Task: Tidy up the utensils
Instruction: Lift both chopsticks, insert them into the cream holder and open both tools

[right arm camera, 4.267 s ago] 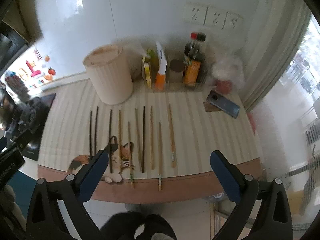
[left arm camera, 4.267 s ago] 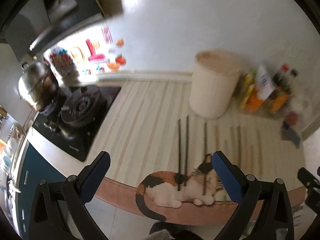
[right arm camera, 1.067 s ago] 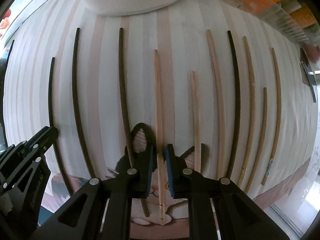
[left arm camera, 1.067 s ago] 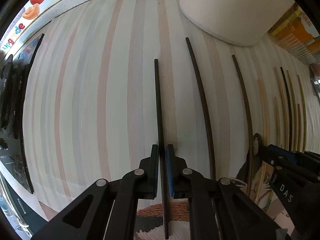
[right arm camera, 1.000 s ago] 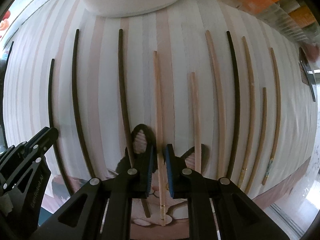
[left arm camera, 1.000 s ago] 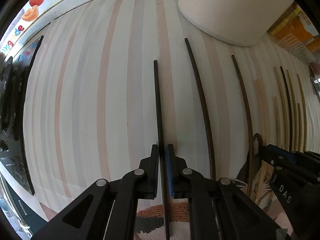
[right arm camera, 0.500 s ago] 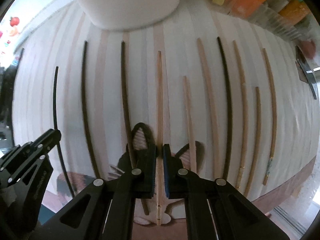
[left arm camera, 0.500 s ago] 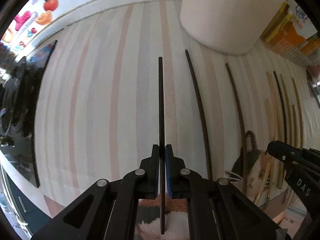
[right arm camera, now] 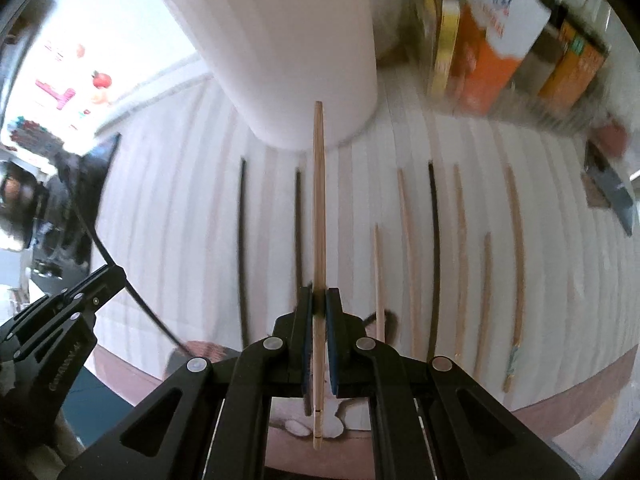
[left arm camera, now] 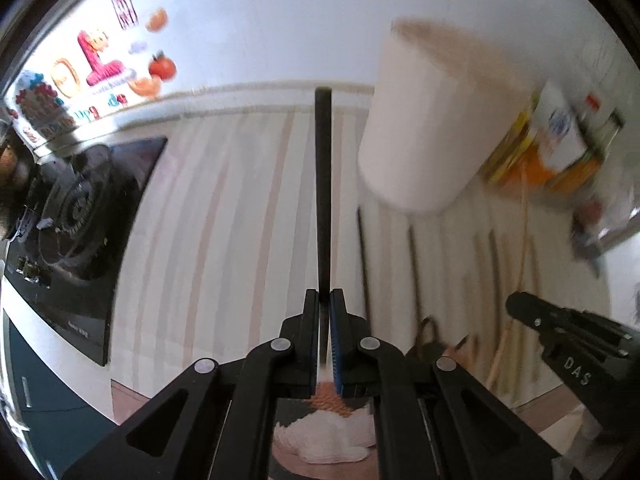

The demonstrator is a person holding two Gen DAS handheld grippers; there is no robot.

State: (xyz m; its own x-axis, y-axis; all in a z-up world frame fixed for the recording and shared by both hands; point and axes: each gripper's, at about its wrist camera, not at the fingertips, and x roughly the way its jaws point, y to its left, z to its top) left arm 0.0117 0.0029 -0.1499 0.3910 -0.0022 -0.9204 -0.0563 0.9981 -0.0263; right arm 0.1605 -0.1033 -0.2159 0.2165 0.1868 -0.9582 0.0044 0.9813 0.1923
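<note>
Now | left tongs (left arm camera: 325,296) pinch black chopstick (left arm camera: 323,184) | right tongs (right arm camera: 319,294) pinch wooden chopstick (right arm camera: 318,200)

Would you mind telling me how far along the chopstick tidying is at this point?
Nothing looks put away yet; the inside of the white holder is not visible. In hand: the left gripper is shut on a black chopstick, the right gripper on a light wooden chopstick, both lifted off the striped mat. Left: about eight chopsticks lie on the mat.
</note>
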